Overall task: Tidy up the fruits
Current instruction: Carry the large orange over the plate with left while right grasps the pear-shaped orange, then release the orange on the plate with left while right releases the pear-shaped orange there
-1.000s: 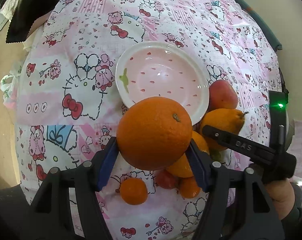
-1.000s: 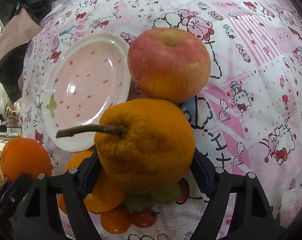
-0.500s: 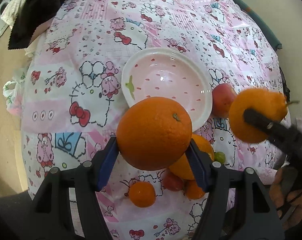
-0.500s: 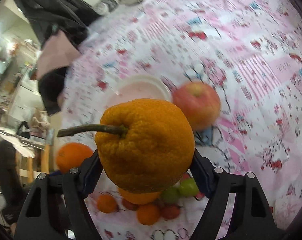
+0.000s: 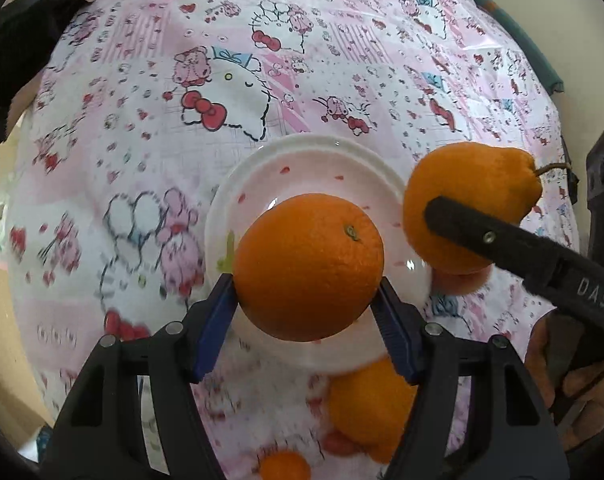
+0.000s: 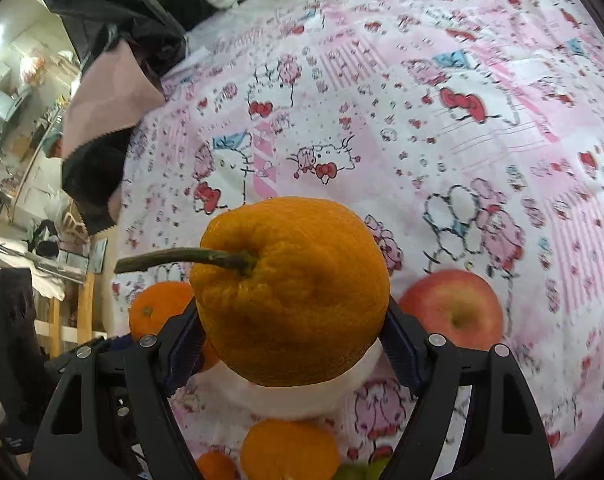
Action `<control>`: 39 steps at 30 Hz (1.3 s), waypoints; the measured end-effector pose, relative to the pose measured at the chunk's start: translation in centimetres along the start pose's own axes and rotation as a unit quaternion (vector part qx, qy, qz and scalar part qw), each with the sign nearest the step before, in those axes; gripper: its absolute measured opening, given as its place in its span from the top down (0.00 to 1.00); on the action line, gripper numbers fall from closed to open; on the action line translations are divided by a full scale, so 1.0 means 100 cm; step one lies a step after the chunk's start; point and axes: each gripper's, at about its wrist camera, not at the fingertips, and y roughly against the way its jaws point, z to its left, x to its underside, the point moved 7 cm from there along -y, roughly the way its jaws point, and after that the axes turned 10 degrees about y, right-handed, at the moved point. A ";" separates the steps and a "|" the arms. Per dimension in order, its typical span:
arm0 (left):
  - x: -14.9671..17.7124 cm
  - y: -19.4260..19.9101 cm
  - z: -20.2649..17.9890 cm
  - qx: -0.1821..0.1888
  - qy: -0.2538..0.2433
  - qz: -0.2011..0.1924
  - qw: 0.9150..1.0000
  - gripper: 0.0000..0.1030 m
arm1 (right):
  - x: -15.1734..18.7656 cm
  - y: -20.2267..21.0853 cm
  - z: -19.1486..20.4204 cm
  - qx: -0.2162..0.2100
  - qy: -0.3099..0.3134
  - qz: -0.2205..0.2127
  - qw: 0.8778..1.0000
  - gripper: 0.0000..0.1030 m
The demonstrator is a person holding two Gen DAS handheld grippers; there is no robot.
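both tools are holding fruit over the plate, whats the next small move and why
Probably lower the left tool and set its orange on the plate: it hangs right above the bare pink centre, while the right tool's stemmed citrus sits nearer the rim.

Left gripper [image 5: 307, 308] clamping round orange [image 5: 307, 266].
White plate [image 5: 317, 160] beneath and ahead of jaws; stemmed bumpy orange [image 5: 471, 184] right of them.
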 end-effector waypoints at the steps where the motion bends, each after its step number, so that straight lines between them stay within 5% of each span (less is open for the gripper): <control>1: -0.004 -0.006 0.000 0.000 -0.003 0.002 1.000 0.37 | -0.002 -0.007 0.000 -0.001 0.000 0.006 1.000 0.21; 15: -0.038 -0.037 0.007 -0.007 0.003 0.001 1.000 0.36 | -0.021 -0.063 -0.007 0.011 -0.017 0.053 0.998 0.20; 39: -0.044 -0.023 0.007 -0.017 -0.004 -0.029 0.999 0.27 | -0.031 -0.035 -0.010 -0.007 -0.017 0.033 0.999 0.16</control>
